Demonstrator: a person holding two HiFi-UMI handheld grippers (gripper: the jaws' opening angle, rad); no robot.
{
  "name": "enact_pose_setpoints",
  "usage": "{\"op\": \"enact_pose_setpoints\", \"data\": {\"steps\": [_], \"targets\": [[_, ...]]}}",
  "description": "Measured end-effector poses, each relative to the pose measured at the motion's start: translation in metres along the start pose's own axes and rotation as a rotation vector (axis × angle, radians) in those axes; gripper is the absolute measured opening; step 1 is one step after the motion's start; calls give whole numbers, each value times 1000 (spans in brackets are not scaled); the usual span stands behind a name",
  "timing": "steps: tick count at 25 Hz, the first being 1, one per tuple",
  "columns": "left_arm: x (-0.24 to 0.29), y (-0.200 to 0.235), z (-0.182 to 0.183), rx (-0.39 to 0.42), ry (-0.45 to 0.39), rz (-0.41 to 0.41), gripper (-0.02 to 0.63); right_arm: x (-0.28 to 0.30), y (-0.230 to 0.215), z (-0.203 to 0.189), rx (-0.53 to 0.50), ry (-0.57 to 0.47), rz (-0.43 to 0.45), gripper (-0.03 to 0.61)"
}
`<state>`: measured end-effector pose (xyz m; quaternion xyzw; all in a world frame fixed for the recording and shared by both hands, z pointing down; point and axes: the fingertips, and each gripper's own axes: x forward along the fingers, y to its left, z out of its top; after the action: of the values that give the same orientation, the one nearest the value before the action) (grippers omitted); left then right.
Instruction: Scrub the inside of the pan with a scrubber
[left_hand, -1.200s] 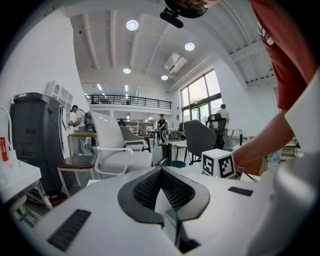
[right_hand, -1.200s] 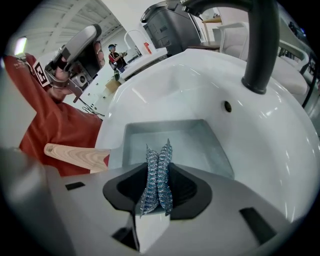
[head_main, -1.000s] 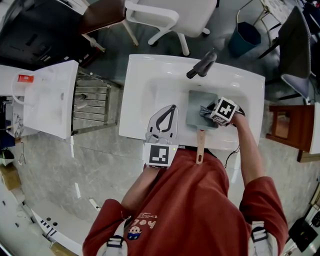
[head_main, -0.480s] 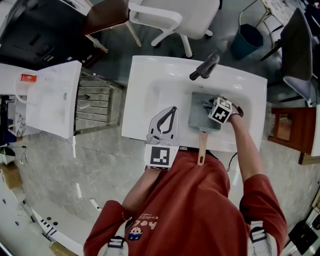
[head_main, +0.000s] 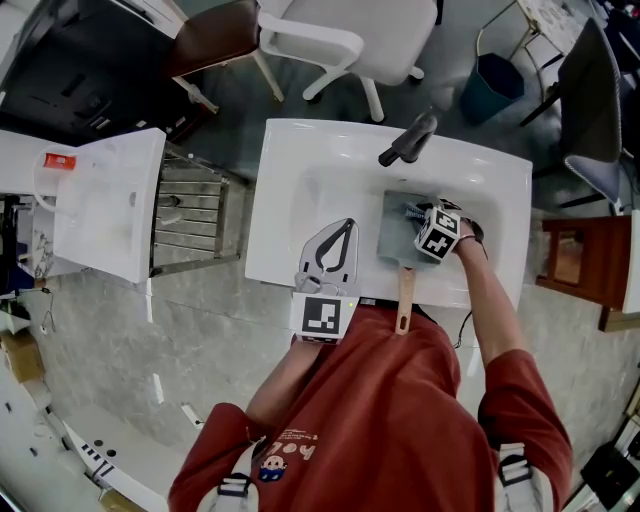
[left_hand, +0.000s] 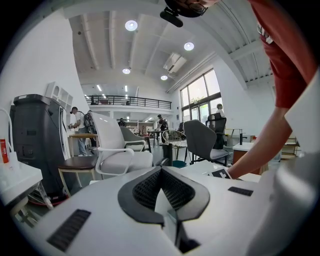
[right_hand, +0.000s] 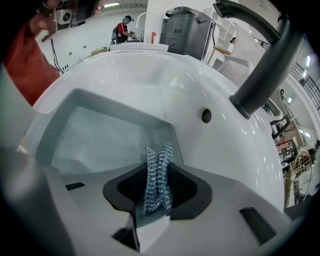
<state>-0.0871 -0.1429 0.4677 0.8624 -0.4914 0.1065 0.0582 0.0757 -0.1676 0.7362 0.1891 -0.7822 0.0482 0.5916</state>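
Note:
A square grey pan (head_main: 395, 232) with a wooden handle (head_main: 403, 300) lies in the white sink (head_main: 300, 190). My right gripper (head_main: 418, 216) reaches into the pan at its right side and is shut on a silvery wire scrubber (head_main: 411, 212). In the right gripper view the scrubber (right_hand: 159, 165) is pinched upright in my right gripper (right_hand: 156, 186), above the pan's speckled floor (right_hand: 100, 142). My left gripper (head_main: 345, 224) rests on the sink's rim left of the pan, shut and empty; its own view shows my left gripper (left_hand: 161, 172) pointing out into the room.
A dark faucet (head_main: 408, 136) arches over the basin's far side, and the faucet (right_hand: 265, 60) hangs close above the right gripper. An overflow hole (right_hand: 206, 116) marks the basin wall. A second white sink (head_main: 100, 200) and a metal rack (head_main: 190, 215) stand to the left.
My right gripper has shifted a little leftward and nearer over the pan with the scrubber in it. The left gripper has stayed on the rim.

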Motion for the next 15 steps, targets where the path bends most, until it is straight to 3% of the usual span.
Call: {"op": "enact_pose_setpoints", "data": {"steps": [10,15], "targets": [[6,-6,18,44,-59,-25,11,-4,-3,1,69,14,0,137],[10,-6,36,84,-75,-33,11,-34,-11,12,181,-76,-57,141]]}}
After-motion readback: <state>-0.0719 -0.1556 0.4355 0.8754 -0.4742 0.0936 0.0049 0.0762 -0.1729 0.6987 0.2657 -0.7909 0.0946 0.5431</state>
